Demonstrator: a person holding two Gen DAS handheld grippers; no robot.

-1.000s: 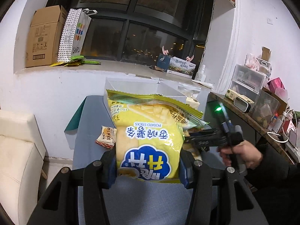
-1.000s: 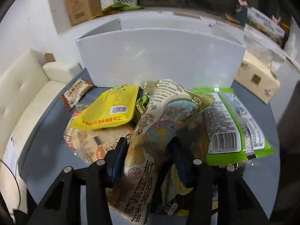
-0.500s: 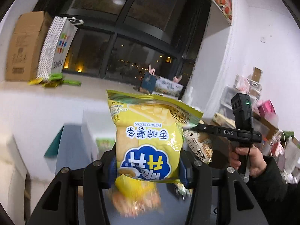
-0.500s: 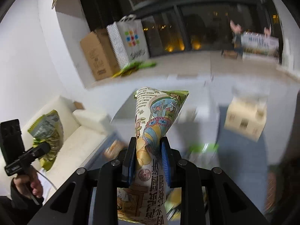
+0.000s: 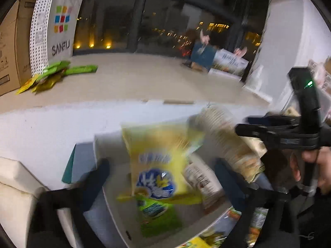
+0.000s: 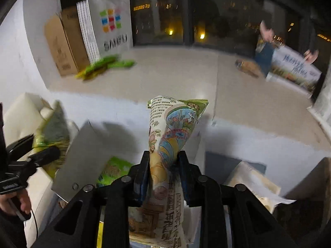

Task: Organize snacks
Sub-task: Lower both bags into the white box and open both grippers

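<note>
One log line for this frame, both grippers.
left gripper: open | yellow potato-sticks bag: loose, over white box | right gripper: shut on illustrated snack bag

Yellow potato-stick bag [image 5: 159,165], blurred, tilted above white box [image 5: 115,212]. Illustrated cream snack packet [image 6: 167,144] upright, pinched mid-length. Green packet [image 5: 159,217] inside box.

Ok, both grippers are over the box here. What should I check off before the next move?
1. Right gripper grip on the cartoon-print bag: ok, jaws shut on it.
2. Left gripper open: ok, jaws stand wider than the yellow chip bag.
3. Yellow chip bag at rest in the white box: cannot tell, it is blurred.
4. Space in the box beside the green packet: ok, bare floor shows.
5. Picture sharpness: not ok, left wrist view is smeared.
</note>
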